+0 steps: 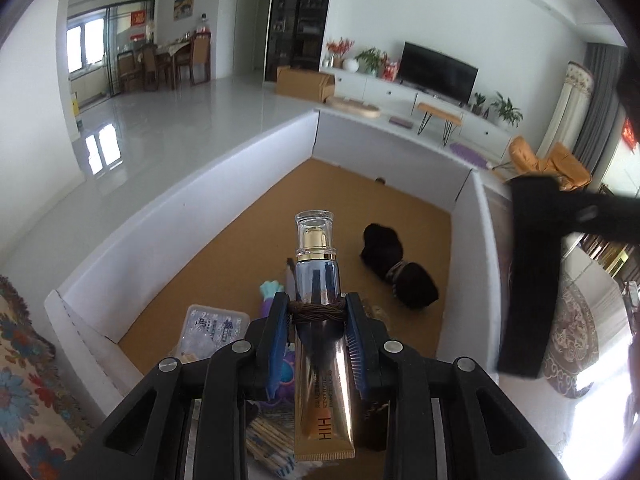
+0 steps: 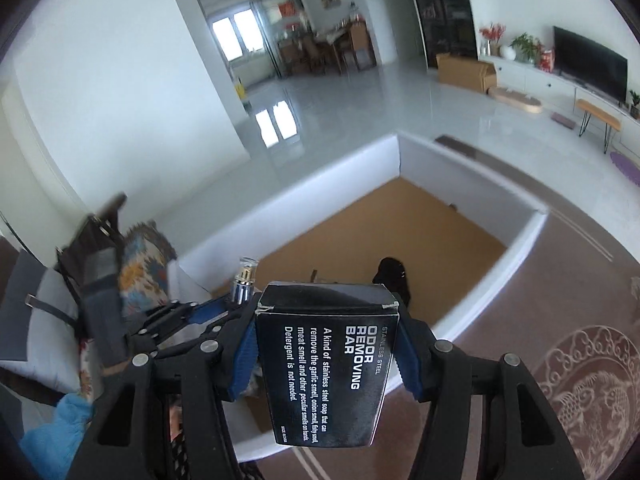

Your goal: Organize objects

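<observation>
Holding a gold tube (image 1: 322,360) with a clear cap, the left gripper (image 1: 319,320) has its blue fingers (image 1: 279,332) clamped on the tube's middle, where a brown braided band (image 1: 318,312) wraps it. The cap end points away from the camera, over a white-walled box (image 1: 160,220) with a brown cardboard floor. On that floor lies a black bundle (image 1: 398,270), well apart from the walls. Nearer the camera, under the gripper: a clear packet (image 1: 208,328), a purple toy, wooden sticks, all partly hidden.

Right gripper (image 2: 326,344): fingers (image 2: 245,356) pressed on both sides of a black carton (image 2: 326,364) printed "ODOR REMOVING BAR", held above the box's near wall (image 2: 480,304). The left gripper and its tube show at the carton's left. Patterned rug (image 2: 580,392) to the right, blurred.
</observation>
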A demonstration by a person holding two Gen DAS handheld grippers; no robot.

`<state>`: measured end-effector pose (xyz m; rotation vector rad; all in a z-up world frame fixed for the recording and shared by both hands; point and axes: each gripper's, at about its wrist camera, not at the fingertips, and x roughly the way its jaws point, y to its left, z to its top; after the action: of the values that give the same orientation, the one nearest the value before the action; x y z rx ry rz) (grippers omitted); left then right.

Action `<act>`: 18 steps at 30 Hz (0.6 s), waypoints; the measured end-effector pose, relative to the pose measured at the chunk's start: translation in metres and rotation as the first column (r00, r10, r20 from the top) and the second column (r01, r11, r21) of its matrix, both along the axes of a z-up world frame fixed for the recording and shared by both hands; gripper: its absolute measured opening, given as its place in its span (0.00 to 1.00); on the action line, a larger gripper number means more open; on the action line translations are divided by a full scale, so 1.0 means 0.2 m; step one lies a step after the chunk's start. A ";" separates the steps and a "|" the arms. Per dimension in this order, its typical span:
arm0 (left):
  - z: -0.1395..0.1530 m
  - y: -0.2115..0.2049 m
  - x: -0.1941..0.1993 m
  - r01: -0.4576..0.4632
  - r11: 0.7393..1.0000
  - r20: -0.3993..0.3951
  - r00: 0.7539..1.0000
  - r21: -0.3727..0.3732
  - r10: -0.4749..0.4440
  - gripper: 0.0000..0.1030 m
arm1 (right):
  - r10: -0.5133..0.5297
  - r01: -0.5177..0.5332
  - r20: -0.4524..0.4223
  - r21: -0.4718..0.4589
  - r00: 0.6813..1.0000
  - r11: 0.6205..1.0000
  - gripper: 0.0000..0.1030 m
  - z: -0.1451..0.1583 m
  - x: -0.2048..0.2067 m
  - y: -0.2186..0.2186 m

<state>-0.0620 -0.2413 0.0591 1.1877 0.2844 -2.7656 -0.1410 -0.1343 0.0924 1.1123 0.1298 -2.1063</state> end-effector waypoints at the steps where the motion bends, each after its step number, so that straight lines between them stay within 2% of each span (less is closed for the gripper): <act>1: -0.02 0.00 -0.03 -0.003 1.000 0.022 1.000 0.003 0.003 0.28 | 0.010 -0.011 0.020 0.038 1.000 0.999 0.57 -0.06 -0.04 -0.07; 2: -0.04 0.00 -0.05 -0.015 1.000 0.048 0.999 0.004 0.015 0.29 | 0.018 -0.021 0.038 0.070 0.999 0.997 0.58 -0.12 -0.07 -0.13; 4: -0.07 -0.02 -0.09 -0.046 0.999 0.078 0.996 -0.008 0.047 0.41 | 0.022 -0.032 0.080 0.133 0.997 0.991 0.59 -0.25 -0.15 -0.25; 6: -0.07 -0.03 -0.11 -0.090 0.995 0.083 0.992 -0.031 0.093 0.75 | 0.011 -0.028 0.112 0.148 0.994 0.989 0.59 -0.35 -0.21 -0.30; 9: -0.03 -0.05 -0.06 -0.132 0.989 0.029 0.990 -0.067 0.135 0.84 | -0.024 0.012 0.139 0.086 0.990 0.996 0.61 -0.38 -0.26 -0.30; 10: -0.02 -0.06 -0.04 -0.142 0.987 0.020 0.989 -0.078 0.144 0.87 | -0.040 0.033 0.131 0.056 0.991 0.998 0.66 -0.36 -0.26 -0.27; 11: 0.00 -0.07 -0.02 -0.162 0.982 0.010 0.986 -0.096 0.164 0.95 | -0.047 0.042 0.122 0.043 0.991 0.998 0.72 -0.32 -0.25 -0.25; 13: 0.03 -0.06 0.00 -0.210 0.969 -0.001 0.977 -0.132 0.212 0.99 | -0.061 0.058 0.063 0.046 0.996 0.997 0.78 -0.26 -0.22 -0.20; 14: 0.05 -0.06 0.02 -0.225 0.966 -0.022 0.974 -0.128 0.224 0.99 | -0.064 0.062 0.032 0.060 0.997 0.996 0.80 -0.23 -0.21 -0.18; 18: 0.12 -0.04 0.10 -0.261 0.965 -0.082 0.963 -0.020 0.258 0.99 | -0.056 0.062 -0.057 0.110 0.997 0.992 0.84 -0.12 -0.13 -0.09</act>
<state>-0.0426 -0.2490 0.0836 0.9587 0.3748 -2.5810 -0.1673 -0.1532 0.0687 1.1368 0.2456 -2.2059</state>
